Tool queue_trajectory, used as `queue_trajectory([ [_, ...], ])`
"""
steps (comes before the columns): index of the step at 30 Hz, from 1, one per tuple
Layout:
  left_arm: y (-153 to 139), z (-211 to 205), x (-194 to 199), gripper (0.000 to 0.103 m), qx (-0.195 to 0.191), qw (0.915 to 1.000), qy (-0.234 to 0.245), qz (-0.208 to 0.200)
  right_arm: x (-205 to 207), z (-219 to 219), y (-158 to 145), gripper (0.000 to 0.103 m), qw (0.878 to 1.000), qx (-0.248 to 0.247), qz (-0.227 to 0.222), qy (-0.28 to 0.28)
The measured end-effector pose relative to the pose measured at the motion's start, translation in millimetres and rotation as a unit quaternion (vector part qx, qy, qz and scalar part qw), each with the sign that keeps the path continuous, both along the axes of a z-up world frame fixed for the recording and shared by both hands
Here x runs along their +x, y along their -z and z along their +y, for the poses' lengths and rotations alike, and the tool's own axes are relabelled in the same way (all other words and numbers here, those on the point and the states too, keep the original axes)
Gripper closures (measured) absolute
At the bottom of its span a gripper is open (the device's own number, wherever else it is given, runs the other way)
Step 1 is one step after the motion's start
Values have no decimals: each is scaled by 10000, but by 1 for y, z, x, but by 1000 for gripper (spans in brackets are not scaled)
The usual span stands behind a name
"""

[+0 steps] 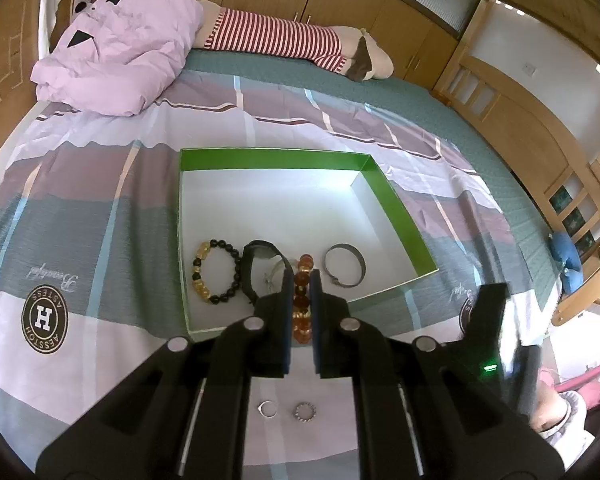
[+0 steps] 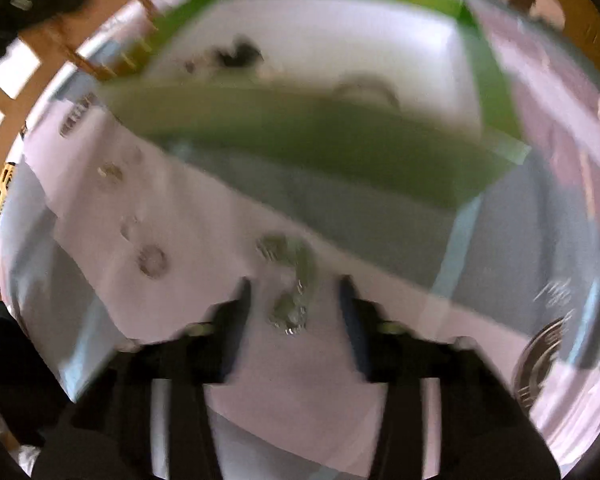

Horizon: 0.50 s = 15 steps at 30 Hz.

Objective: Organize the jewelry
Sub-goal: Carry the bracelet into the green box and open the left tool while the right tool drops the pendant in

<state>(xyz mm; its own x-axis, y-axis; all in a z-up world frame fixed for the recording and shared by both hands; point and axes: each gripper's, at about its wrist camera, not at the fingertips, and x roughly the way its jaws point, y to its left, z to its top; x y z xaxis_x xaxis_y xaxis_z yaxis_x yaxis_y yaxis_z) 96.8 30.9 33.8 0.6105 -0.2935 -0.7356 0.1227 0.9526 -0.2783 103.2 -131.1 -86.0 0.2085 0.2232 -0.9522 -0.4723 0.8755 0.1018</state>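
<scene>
- A black-and-yellow beaded bracelet point(image 1: 216, 272) lies at the left of the green-walled, white-floored cardboard box point(image 1: 400, 216), with a dark strap watch point(image 1: 256, 268) touching it.
- The left gripper point(image 1: 302, 308) is clamped on an amber beaded bracelet point(image 1: 302, 300), held over the box's near edge; too early a release could drop it onto the patterned bedsheet point(image 1: 100, 208) or the watch.
- A grey metal bangle point(image 1: 345, 266) rests further right inside the box.
- Two small silver rings point(image 1: 286, 410) wait on the sheet outside.
- The right gripper point(image 2: 296, 312), jaws apart, straddles what seems a silvery chain piece point(image 2: 294, 280); through the blur, closing could pinch fabric or miss it.
</scene>
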Motion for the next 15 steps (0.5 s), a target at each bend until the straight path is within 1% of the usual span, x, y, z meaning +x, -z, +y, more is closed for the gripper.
queue_trajectory([
  [2,-3,0,-1,96,18,10000,-24,-51,-4,-1,-12,94,9997,184,-145,-46],
  [6,-12,4,-4,96,40,9997,-103,-207,-8,-10,-56,94,9932,972,-644,69],
  [9,-15,6,-2,96,-23,9994,-171,-299,-3,-19,-95,94,9783,1659,-1217,222],
  [10,-15,7,0,96,-43,9993,-186,-313,-1,-24,-106,94,9704,1905,-1443,340],
  [11,-13,7,2,96,-75,9992,-216,-339,3,-25,-114,94,9644,2047,-1617,441],
  [12,-9,8,5,96,-88,9991,-247,-332,9,-25,-120,94,9599,2130,-1741,538],
  [13,-5,8,7,96,-86,9991,-274,-296,17,-22,-122,94,9581,2159,-1782,599],
  [15,7,11,15,94,-86,9992,-362,-149,28,-19,-116,94,9567,2108,-1837,802],
])
